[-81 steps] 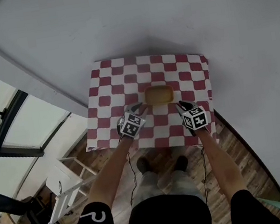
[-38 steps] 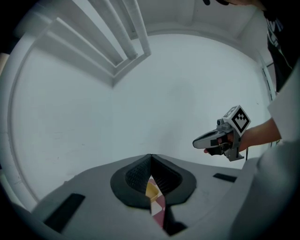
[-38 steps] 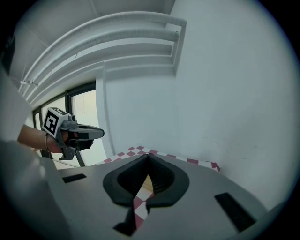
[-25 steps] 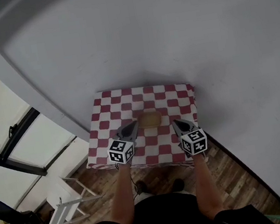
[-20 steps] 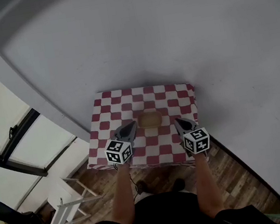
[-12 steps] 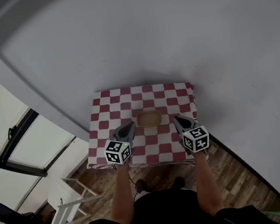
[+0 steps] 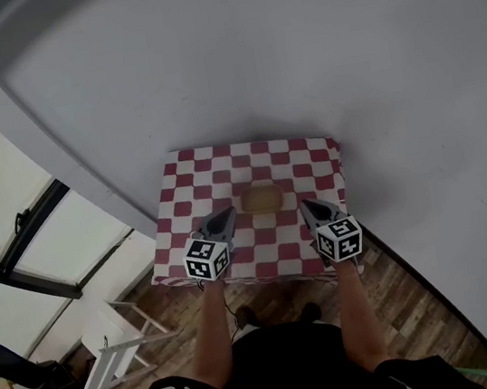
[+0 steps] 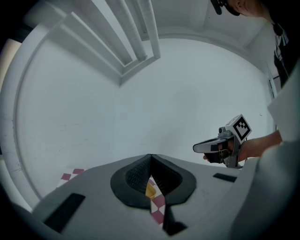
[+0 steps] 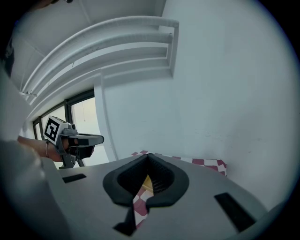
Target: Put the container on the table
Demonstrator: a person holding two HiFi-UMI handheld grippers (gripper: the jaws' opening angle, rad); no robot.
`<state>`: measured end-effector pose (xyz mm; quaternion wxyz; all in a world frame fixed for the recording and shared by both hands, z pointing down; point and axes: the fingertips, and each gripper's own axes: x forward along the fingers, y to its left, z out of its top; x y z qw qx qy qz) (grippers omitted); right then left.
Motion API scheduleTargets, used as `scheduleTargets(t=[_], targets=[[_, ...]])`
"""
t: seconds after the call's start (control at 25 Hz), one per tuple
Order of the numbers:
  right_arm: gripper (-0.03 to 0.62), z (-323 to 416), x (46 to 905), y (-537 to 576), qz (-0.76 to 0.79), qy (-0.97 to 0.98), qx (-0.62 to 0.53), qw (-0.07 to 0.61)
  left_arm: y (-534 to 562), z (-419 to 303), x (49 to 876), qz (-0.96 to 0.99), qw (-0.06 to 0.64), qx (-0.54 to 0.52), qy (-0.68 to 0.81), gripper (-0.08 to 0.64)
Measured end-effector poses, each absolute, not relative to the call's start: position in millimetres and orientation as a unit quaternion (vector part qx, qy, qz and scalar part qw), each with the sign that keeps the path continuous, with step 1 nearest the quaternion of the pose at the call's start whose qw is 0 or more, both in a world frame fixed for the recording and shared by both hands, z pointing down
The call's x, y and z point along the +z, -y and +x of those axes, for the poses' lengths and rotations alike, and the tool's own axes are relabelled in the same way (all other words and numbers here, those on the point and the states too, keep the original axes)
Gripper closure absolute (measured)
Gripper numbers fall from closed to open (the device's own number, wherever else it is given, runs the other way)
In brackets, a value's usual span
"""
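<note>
A yellow container [image 7: 261, 198] stands on the table with the red-and-white checked cloth [image 7: 188, 181], near its middle. My left gripper [image 7: 226, 214] hangs shut and empty to the container's near left, apart from it. My right gripper [image 7: 305, 207] hangs shut and empty to its near right, also apart. In the left gripper view the shut jaws [image 8: 150, 159] hide all but a yellow sliver of the container [image 8: 150, 190], and the right gripper [image 8: 206, 147] shows beyond. The right gripper view shows shut jaws [image 9: 148, 157], a sliver of the container [image 9: 146, 183] and the left gripper [image 9: 93, 138].
The table stands against a pale wall [image 7: 296, 62]. A window [image 7: 10, 226] runs along the left. A white folding stand [image 7: 112, 345] sits on the wooden floor [image 7: 407, 300] at lower left, beside dark equipment [image 7: 19, 366].
Three seconds ago both grippers flanked the container closely; they now sit farther back, near the table's front edge. Over the last second they hardly moved; the head view shifted slightly.
</note>
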<state>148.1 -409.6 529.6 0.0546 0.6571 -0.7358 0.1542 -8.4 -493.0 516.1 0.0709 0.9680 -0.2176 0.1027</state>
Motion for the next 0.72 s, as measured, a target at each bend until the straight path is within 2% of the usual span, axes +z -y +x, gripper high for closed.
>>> scheduleTargets(t=[0.72], targets=[[0.578, 151, 535, 398, 0.646, 0.743, 0.168, 0.041, 480, -5, 515, 0.966, 0.071, 0.106, 0.226, 0.535]])
